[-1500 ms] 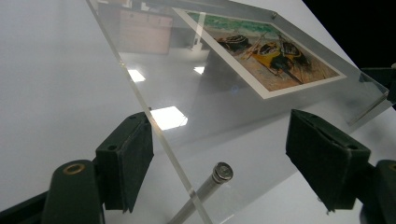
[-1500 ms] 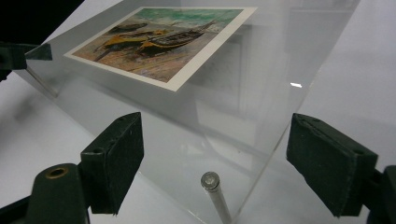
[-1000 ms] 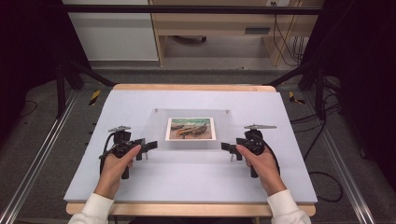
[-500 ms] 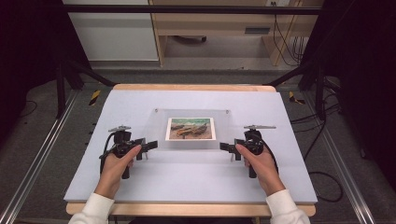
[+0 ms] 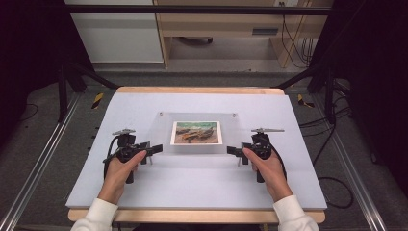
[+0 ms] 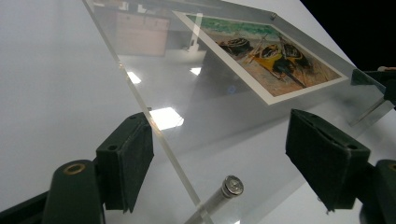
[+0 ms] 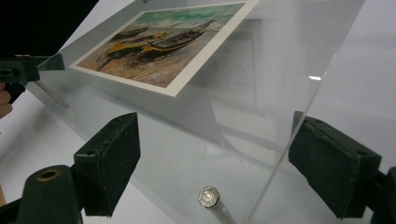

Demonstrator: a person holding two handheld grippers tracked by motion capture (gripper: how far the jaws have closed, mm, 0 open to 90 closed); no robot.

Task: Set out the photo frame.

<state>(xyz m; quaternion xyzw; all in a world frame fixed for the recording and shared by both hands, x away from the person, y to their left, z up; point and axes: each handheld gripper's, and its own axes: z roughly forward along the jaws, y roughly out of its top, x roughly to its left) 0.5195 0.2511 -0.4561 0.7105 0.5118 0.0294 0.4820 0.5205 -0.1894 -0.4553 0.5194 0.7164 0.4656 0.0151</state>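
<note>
— Where's the frame sitting for you?

— The clear acrylic frame [image 5: 199, 136] lies flat on the white table [image 5: 144, 192], straight ahead of both my claws and between them. The boat picture [image 5: 197, 132] sits in its middle, farther out than my jaw tips.

— And your left claw?

— My left claw [image 5: 153, 149] is at the frame's near left corner. Its jaws stand apart. In the left gripper view the frame's side edge runs up between the two pads [image 6: 133, 158], closer to the left one, and neither pad presses on it. A silver standoff pin [image 6: 232, 186] pokes out of the corner just above my jaws, about midway between them.

— The right one?

— My right claw [image 5: 234, 151] is at the near right corner, mirror fashion, jaws likewise apart. In the right gripper view the frame's edge slants down between the pads [image 7: 109, 161], nearer the right pad, with a gap on both sides. The corner's silver pin [image 7: 208, 196] sits between them, low and close.

— Can you see one claw from the other?

— Yes, each shows at the far side of the frame, beyond the picture.
</note>
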